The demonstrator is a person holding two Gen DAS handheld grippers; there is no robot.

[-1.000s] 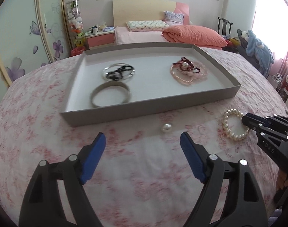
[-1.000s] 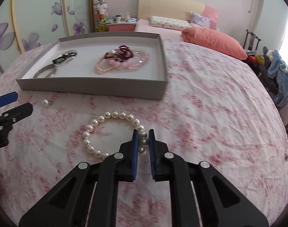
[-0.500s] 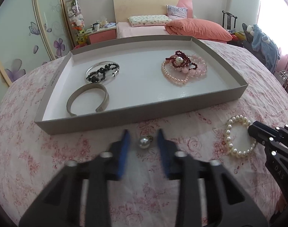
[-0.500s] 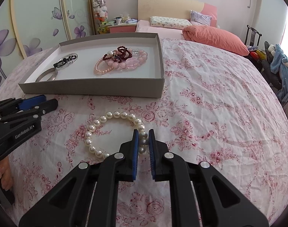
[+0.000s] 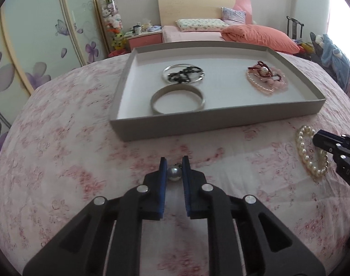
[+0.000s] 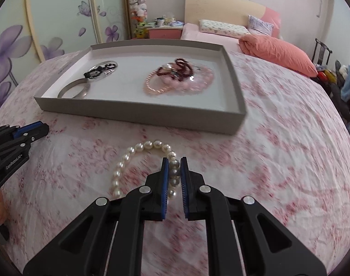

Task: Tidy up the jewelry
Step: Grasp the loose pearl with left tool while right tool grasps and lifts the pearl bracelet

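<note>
Pearl earring (image 5: 174, 173): on the floral tabletop (image 5: 60, 161) just before the tray (image 5: 216, 124), now pinched between the left gripper (image 5: 174, 168) jaws, which stood wide open a second ago.
Pearl bracelet (image 6: 138, 161): on the cloth near the tray; right gripper (image 6: 174, 169) jaws clamped on its beads, as before.
Meaning: both loose pieces are held and seem ready to lift into the tray, beside the bangle (image 5: 178, 100).

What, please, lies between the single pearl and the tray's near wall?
Only bare flowered bedspread lies between the pearl, gripped in the left tool, and the tray; the left wrist view shows it.
</note>
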